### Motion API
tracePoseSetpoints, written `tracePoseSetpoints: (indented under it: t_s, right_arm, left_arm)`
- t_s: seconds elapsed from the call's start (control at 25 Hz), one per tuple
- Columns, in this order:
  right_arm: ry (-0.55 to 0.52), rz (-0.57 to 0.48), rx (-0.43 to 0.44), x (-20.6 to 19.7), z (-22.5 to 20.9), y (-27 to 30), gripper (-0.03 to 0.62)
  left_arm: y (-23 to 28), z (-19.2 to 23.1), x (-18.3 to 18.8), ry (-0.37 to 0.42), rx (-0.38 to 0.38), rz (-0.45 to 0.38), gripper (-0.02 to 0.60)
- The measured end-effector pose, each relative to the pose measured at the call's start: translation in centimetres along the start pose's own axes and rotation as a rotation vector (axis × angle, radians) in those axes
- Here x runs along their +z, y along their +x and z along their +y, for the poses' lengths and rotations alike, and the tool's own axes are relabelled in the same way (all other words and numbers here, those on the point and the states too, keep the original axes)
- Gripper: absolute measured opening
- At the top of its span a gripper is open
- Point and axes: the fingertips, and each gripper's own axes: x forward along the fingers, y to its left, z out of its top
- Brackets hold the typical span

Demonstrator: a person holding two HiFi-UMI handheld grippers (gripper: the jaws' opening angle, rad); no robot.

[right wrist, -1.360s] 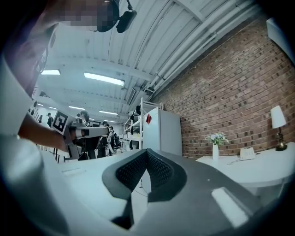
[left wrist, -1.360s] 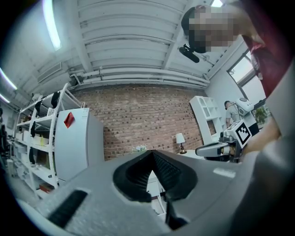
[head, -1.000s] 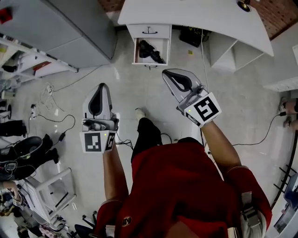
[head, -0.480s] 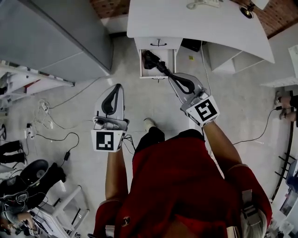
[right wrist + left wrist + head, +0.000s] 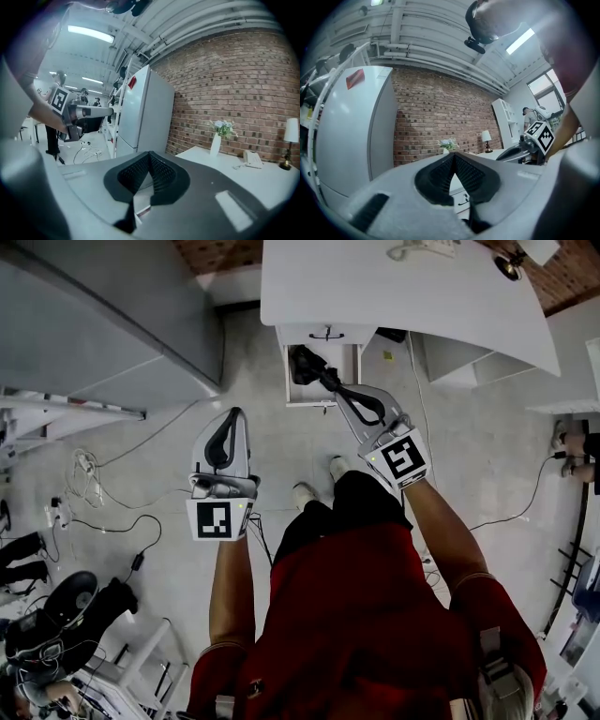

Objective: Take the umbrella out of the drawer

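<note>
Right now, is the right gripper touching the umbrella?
Cannot tell. Head view: right gripper overlaps the umbrella; its own view shows shut, empty jaws, no umbrella.

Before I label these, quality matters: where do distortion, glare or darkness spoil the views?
Head view: fisheye bows the desk edge; the umbrella in the drawer is a dark, detail-poor shape. Left gripper view: black corners, glaring ceiling light, left tool soft. Right gripper view: brick wall curves, ceiling lamp blown out.

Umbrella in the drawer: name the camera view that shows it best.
Head view: the black umbrella lies in plain sight in the open drawer under the white desk. Both gripper views look over the desk and show no umbrella.
</note>
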Motion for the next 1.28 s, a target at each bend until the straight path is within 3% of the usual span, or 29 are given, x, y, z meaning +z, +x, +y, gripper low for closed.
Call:
tracePoseSetpoints:
  t_s: [0.64, 1.28]
  right_arm:
    - [-0.003, 0.166, 0.061, -13.8, -6.7, 9.8, 0.017]
    - [-0.032, 0.324, 0.139, -31.7, -7.1, 18.3, 0.135]
  left_arm:
    - [7.8, 2.7, -9.9, -0.04, 0.113, 0.072, 0.006]
    - [10.9, 3.9, -25.4, -0.066, 0.113, 0.103, 0.006]
